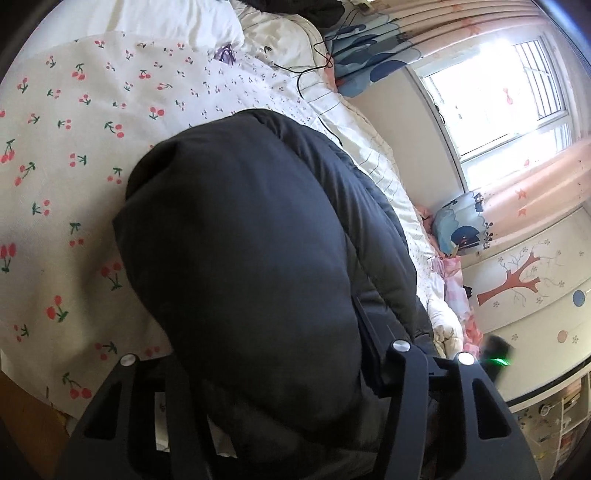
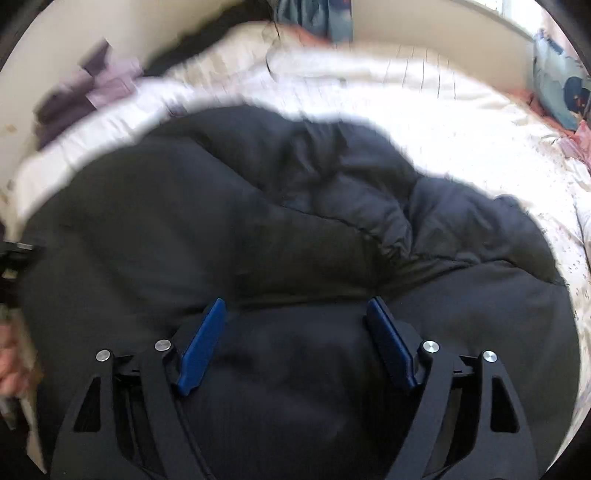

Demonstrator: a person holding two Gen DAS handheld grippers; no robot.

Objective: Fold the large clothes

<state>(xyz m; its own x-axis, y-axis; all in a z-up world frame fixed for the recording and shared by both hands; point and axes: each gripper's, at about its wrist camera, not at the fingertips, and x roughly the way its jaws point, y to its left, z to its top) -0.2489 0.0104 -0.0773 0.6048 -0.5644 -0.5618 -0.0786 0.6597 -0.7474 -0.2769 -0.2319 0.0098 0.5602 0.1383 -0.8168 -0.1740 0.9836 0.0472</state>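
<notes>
On my left lies the cherry-print sheet, spread flat over the bed, with a white pillow at its far end. My left claw holds a thick bulge of the black puffer jacket, which swells up between its fingers and hides most of them; the cloth fills the gap, so I take it as pinching the jacket, though the fingertips themselves are buried. Beyond the jacket a thin black cable trails across the pale striped quilt. Further right stands the window with pink curtains, and below it a cabinet painted with a tree.

In my right wrist view, which is blurred, a purple cloth sits at the far left beside the bed's white edge. The jacket covers the middle of the bed in a crumpled heap. My right claw is spread wide, its blue pads well apart, resting just over the jacket's near fold with dark cloth between them. To the right the white bedding shows past the jacket.
</notes>
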